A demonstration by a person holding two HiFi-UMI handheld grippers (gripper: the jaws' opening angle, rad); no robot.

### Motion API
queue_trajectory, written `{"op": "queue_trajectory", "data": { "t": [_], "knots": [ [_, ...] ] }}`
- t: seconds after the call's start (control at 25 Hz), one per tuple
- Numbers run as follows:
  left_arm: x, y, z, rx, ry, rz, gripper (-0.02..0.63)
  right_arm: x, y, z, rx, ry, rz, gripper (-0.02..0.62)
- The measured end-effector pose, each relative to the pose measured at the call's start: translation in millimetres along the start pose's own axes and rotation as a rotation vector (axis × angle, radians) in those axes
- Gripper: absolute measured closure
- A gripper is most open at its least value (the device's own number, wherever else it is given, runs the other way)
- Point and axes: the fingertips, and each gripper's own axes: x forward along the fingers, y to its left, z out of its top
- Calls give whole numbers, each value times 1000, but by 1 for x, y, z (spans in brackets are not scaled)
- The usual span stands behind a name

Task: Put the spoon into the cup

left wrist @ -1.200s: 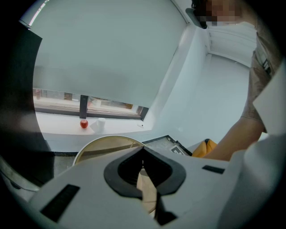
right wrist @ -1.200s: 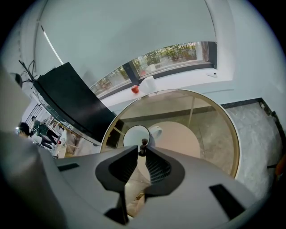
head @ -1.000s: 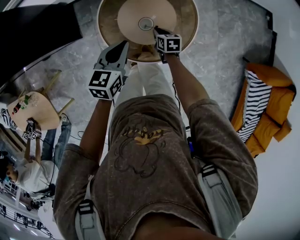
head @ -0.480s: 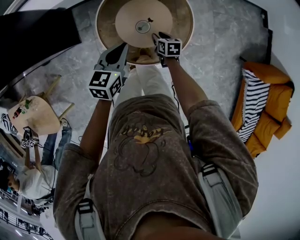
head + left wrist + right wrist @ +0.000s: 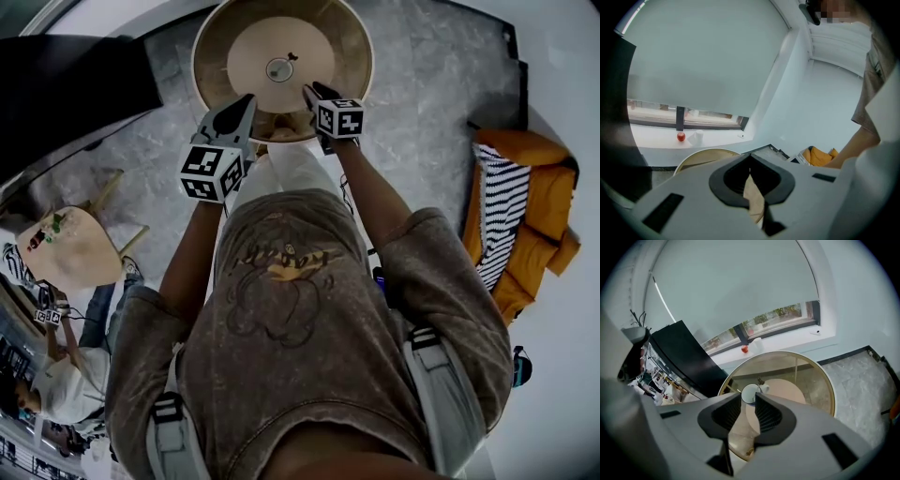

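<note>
From overhead, left gripper (image 5: 246, 101) and right gripper (image 5: 309, 91) at near edge of round table (image 5: 364, 64), spoon (image 5: 292, 57) standing in cup (image 5: 278, 69) at its centre, left gripper view, jaws tip to tip, empty, right gripper view, jaws apart, just narrowed slightly, gripping nothing.

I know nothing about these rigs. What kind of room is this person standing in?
Probably a lounge or waiting corner of an office-like building. A round glass-topped table stands on a grey stone floor, an orange sofa with a striped cushion sits to one side, and a long low window runs along the wall.
</note>
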Motion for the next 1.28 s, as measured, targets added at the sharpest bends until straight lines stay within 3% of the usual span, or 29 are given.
{"op": "queue_trajectory", "data": {
  "t": [0.48,0.92,1.28],
  "knots": [
    [-23,-32,18,40,-32,-80,588,-73,55,37,-80,-131,85,571],
    [-33,-62,42,65,-46,-171,588,-154,106,80,-82,-322,160,577],
    [-45,-92,76,184,-113,-216,588,-232,139,117,-160,-490,179,577]
  ]
}}
